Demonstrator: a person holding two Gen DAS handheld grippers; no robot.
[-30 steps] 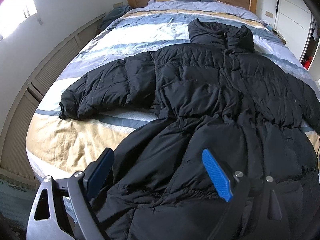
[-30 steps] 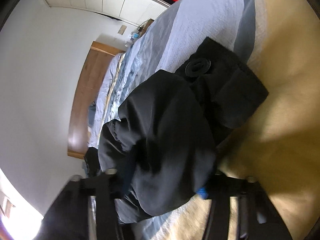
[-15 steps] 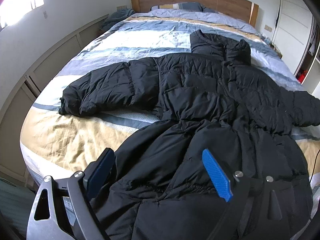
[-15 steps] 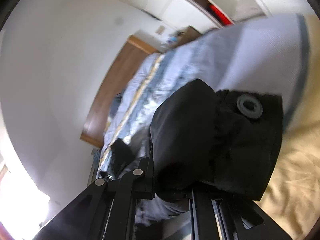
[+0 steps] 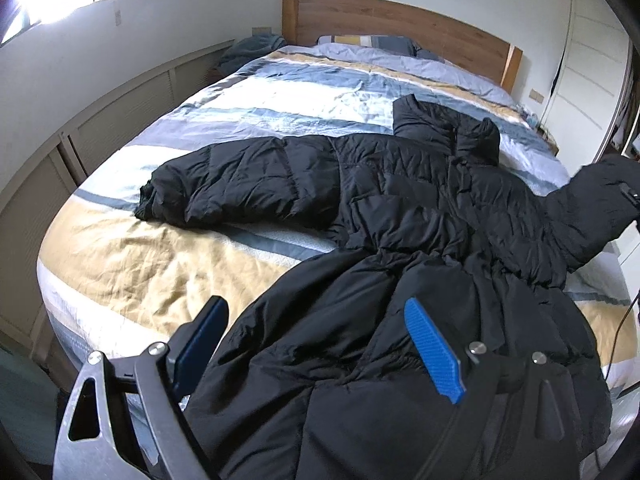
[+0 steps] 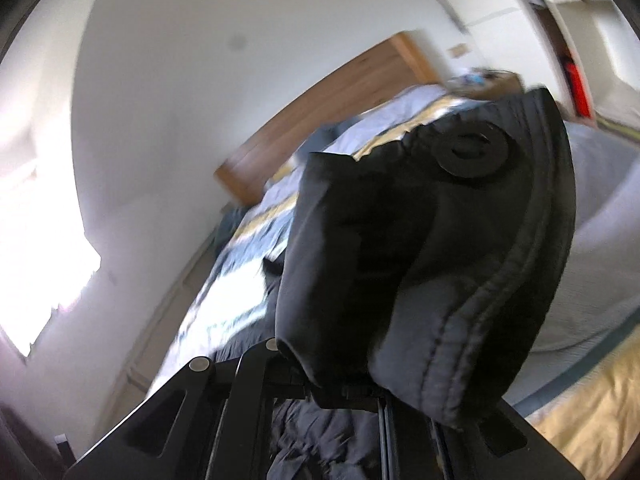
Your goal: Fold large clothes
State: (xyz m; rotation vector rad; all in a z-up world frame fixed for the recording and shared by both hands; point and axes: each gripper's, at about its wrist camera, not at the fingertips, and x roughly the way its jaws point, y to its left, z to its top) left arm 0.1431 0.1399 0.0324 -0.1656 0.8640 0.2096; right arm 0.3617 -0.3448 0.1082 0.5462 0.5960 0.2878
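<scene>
Bedroom's mostly taken up by a big bed (image 5: 160, 264) with a striped blue, white and tan cover and a wooden headboard (image 5: 400, 20), and a black puffer coat (image 5: 400, 208) lies spread flat across it, collar toward the pillows. Left gripper (image 5: 316, 344) hovers over the coat's hem with its 2 blue pads spread wide, gripping nothing. Right gripper (image 6: 348, 392) is pinched tight on the sleeve cuff (image 6: 440, 260), lifted off the bed.

The left gripper (image 5: 316, 352) has blue ribbed pads on dark arms with silver screws; the right gripper (image 6: 348, 392) is black, silver-screwed.
</scene>
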